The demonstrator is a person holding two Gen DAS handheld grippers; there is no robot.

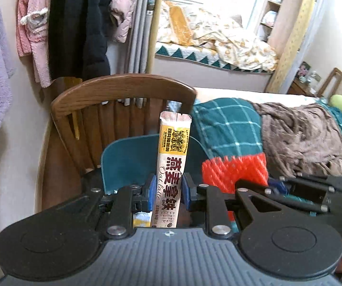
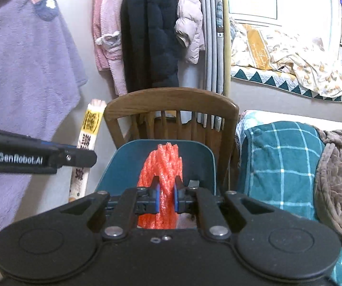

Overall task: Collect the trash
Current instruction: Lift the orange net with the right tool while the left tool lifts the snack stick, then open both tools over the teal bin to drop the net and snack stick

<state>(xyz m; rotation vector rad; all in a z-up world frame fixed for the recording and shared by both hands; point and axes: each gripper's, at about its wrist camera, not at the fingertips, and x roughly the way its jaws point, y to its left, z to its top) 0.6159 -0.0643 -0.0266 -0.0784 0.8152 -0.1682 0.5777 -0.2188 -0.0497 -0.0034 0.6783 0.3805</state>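
The oat latte sachet [image 1: 172,166] is clamped in the left gripper [image 1: 166,190], the red foam net [image 2: 162,181] in the right gripper [image 2: 166,196] (both upright); grips should be kept firm until a bin is reached.

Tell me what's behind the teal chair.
A wooden spindle-back chair stands directly behind the teal chair, with hanging coats beyond. The teal back and the held red foam net hide its seat.
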